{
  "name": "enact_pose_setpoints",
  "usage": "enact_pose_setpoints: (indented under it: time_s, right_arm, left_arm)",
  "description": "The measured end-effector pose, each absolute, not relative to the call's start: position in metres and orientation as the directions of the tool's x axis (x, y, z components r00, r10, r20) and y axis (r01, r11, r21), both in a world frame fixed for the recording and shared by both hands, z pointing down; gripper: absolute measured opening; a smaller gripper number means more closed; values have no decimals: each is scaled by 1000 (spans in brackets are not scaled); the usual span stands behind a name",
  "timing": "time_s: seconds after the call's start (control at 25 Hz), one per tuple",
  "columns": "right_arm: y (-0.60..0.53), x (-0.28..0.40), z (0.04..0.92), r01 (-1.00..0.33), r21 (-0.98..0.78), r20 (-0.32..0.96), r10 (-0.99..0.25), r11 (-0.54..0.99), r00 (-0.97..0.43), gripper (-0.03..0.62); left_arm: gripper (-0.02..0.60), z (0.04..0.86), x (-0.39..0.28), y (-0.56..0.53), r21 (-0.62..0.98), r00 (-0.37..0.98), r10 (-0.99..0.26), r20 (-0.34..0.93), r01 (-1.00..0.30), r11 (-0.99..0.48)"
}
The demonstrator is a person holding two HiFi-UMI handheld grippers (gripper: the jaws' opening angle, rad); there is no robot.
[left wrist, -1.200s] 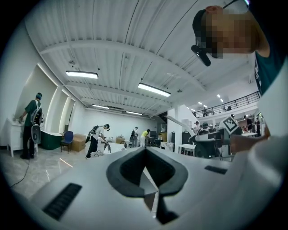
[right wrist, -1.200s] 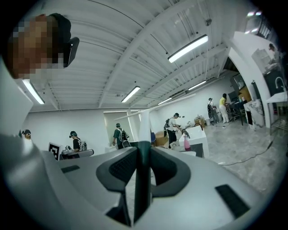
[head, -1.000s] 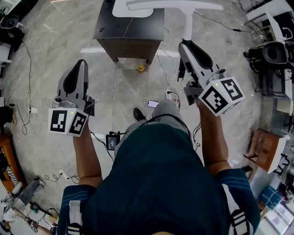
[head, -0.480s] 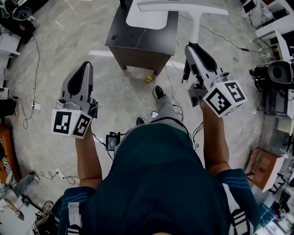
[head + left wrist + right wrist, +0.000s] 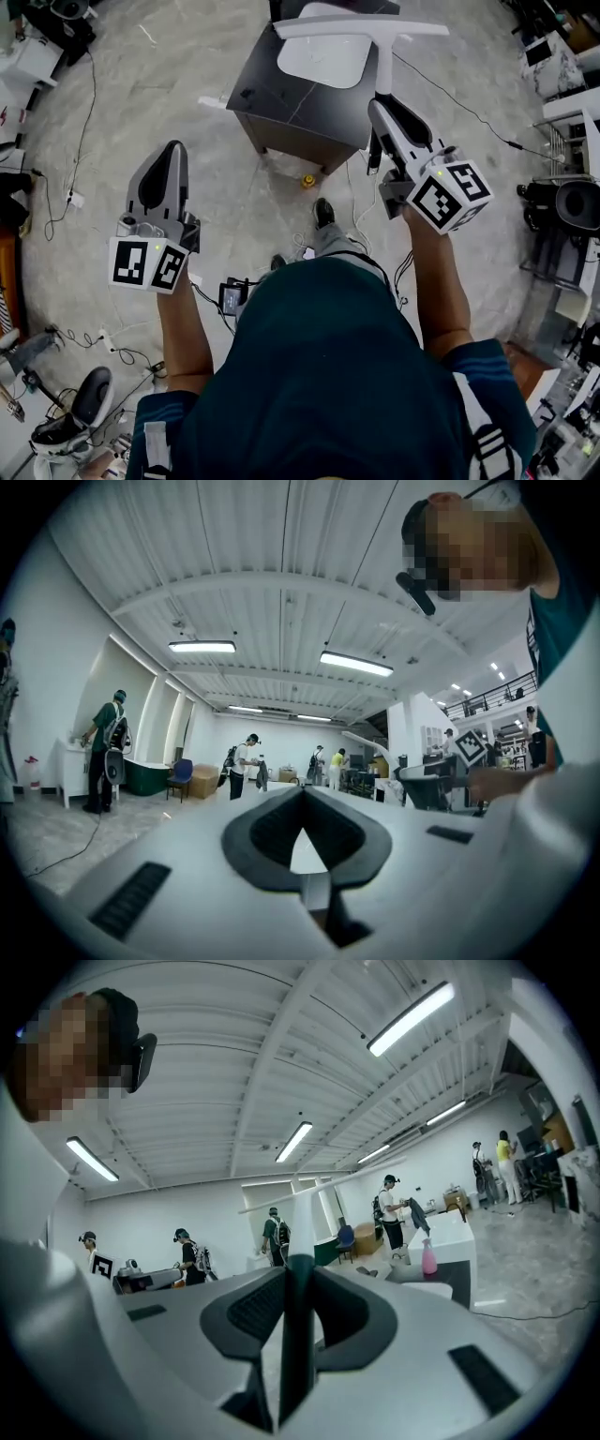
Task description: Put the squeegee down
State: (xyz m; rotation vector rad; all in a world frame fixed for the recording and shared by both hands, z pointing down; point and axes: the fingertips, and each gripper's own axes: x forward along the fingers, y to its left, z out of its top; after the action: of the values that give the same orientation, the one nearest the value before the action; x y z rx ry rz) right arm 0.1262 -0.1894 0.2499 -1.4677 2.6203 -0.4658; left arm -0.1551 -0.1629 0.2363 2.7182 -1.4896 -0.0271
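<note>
The squeegee [image 5: 383, 58] has a white handle and a long white blade, and it sticks out forward from my right gripper [image 5: 380, 101], which is shut on the handle. In the head view its blade hangs above the white basin [image 5: 323, 58] set in a dark cabinet [image 5: 281, 112]. The right gripper view shows the squeegee [image 5: 302, 1227] upright between the pads of that gripper [image 5: 298, 1274], with the blade running across at the top. My left gripper [image 5: 169, 148] is held out over the floor to the left. Its jaws [image 5: 302, 794] meet at the tips with nothing between them.
A pink spray bottle [image 5: 428, 1256] stands on the dark cabinet top beside the basin [image 5: 422, 1290]. Cables and a small yellow object [image 5: 307, 180] lie on the floor near my feet. Equipment stands at the right edge [image 5: 572, 202]. Several people are at work in the background.
The cabinet and basin have drawn closer. My right gripper has carried the squeegee forward, so its blade now hangs over the basin. The left gripper has shifted too.
</note>
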Motion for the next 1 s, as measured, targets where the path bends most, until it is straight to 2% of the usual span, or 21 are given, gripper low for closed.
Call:
enact_pose_setpoints:
  time_s: [0.44, 1.0]
  right_arm:
    - [-273, 97, 294, -746, -338, 129, -758, 573, -640, 92]
    - [-352, 66, 390, -706, -396, 261, -665, 587, -699, 92]
  left_arm:
    - [5, 276, -163, -183, 90, 443, -892, 92, -896, -436]
    - [5, 324, -177, -205, 121, 361, -914, 186, -931, -343]
